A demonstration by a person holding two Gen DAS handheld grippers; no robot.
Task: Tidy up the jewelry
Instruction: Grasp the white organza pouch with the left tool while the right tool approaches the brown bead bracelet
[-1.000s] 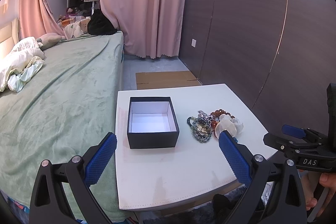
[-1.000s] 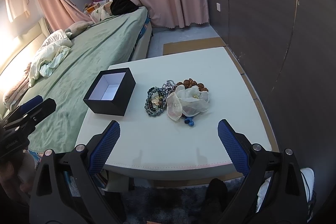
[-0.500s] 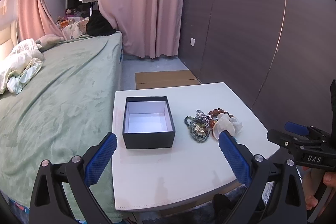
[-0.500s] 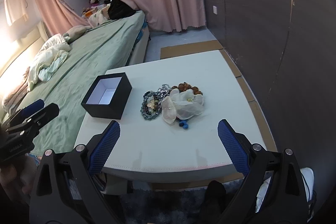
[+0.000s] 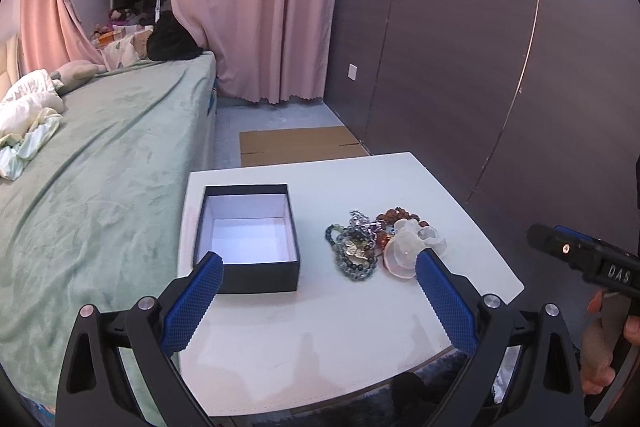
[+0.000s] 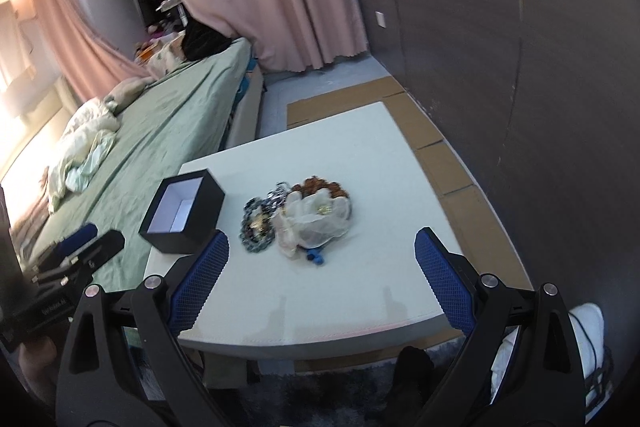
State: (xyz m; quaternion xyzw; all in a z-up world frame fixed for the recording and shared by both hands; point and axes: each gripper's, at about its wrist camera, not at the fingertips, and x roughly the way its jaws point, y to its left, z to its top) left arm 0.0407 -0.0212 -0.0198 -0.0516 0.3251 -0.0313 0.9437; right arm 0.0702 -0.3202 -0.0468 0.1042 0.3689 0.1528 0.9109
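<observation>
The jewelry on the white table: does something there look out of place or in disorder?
Yes. The jewelry lies in one tangled heap on the white table, beside the black box, not in it. Dark bead bracelets, brown beads and a sheer white flower piece overlap. The box looks empty and stands straight. Both claws are open.

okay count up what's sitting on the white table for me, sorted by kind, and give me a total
Open black box: 1
Dark green bead bracelet: 1
Silver chain piece: 1
Reddish-brown bead bracelet: 1
Sheer white fabric flower piece: 1
Small blue bead piece: 1
Total: 6, though the jewelry lies tangled, so pieces may hide underneath.
</observation>
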